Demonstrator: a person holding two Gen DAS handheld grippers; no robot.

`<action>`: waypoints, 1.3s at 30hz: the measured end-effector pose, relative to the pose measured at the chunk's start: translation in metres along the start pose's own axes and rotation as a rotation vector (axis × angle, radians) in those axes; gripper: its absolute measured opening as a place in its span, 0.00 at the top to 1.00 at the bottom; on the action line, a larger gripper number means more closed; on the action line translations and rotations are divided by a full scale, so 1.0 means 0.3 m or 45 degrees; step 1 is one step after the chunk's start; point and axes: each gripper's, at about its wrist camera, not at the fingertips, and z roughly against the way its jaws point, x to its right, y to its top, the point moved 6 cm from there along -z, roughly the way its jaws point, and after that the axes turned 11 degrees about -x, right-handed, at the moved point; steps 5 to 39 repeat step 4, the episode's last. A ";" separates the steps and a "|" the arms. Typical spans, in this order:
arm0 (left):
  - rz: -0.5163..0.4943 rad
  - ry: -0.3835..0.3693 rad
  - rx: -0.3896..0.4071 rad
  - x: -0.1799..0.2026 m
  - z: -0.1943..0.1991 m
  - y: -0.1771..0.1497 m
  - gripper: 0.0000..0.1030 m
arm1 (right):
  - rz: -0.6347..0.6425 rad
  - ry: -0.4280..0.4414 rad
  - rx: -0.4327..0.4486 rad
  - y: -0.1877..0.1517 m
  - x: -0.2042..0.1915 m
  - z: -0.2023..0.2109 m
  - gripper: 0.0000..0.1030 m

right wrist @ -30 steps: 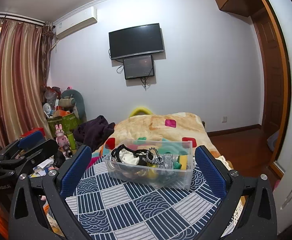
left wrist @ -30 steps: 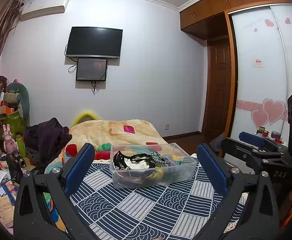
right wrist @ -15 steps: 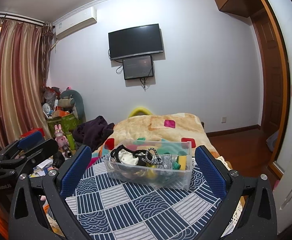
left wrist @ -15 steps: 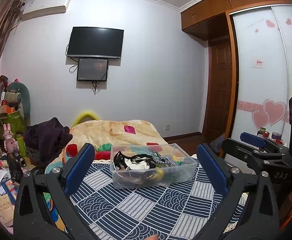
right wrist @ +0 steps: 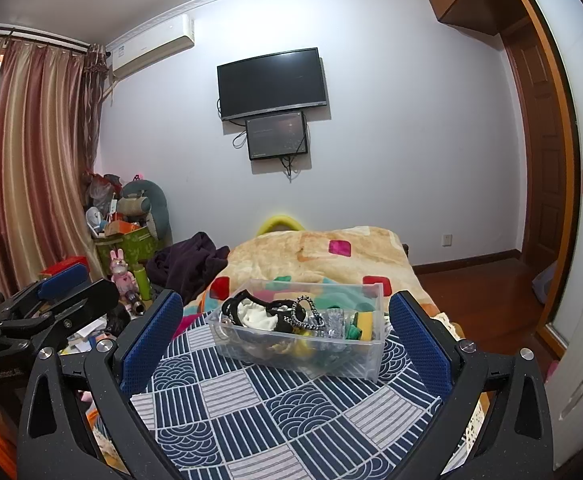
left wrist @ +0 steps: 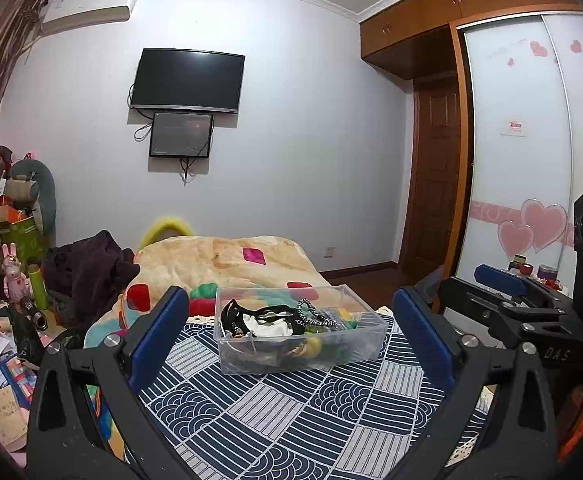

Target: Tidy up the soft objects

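Framing the scene from the near edge, the left gripper [left wrist: 291, 312] holds its blue-padded jaws spread wide with nothing between them, and the right gripper [right wrist: 285, 310] is likewise released and bare. Each hangs above the navy-and-white patterned cloth [left wrist: 291, 408] [right wrist: 275, 408] without touching it.

Between the pads of both grippers, farther off, stands the clear rectangular plastic bin [left wrist: 299, 354] [right wrist: 299, 356], resting on the cloth near its far edge. Inside lie mixed soft items: a black-and-white fabric piece [left wrist: 265, 322] [right wrist: 257, 314] at the left end, a black-and-white braided loop [left wrist: 311, 314] [right wrist: 303, 314] near the middle, and green and yellow pieces [right wrist: 361, 326] at the right end. The lower contents are too jumbled to tell apart.

Beyond the bin spreads a beige blanket with coloured squares [left wrist: 227, 256] [right wrist: 331, 248]. A dark purple garment heap [left wrist: 87, 272] [right wrist: 187, 264] lies to the left of it, with a pink rabbit figure [left wrist: 13, 276] [right wrist: 121, 272] and a green box of clutter [right wrist: 125, 246] farther left. A black wall-mounted television [left wrist: 187, 80] [right wrist: 271, 82] hangs on the far wall; a wooden door [left wrist: 435, 176] stands at the right.
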 end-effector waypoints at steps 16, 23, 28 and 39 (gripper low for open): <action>0.007 -0.012 -0.011 -0.004 -0.006 -0.001 0.00 | 0.000 0.002 0.002 0.001 0.000 0.001 0.00; 0.007 -0.012 -0.011 -0.004 -0.006 -0.001 0.00 | 0.000 0.002 0.002 0.001 0.000 0.001 0.00; 0.007 -0.012 -0.011 -0.004 -0.006 -0.001 0.00 | 0.000 0.002 0.002 0.001 0.000 0.001 0.00; 0.007 -0.012 -0.011 -0.004 -0.006 -0.001 0.00 | 0.000 0.002 0.002 0.001 0.000 0.001 0.00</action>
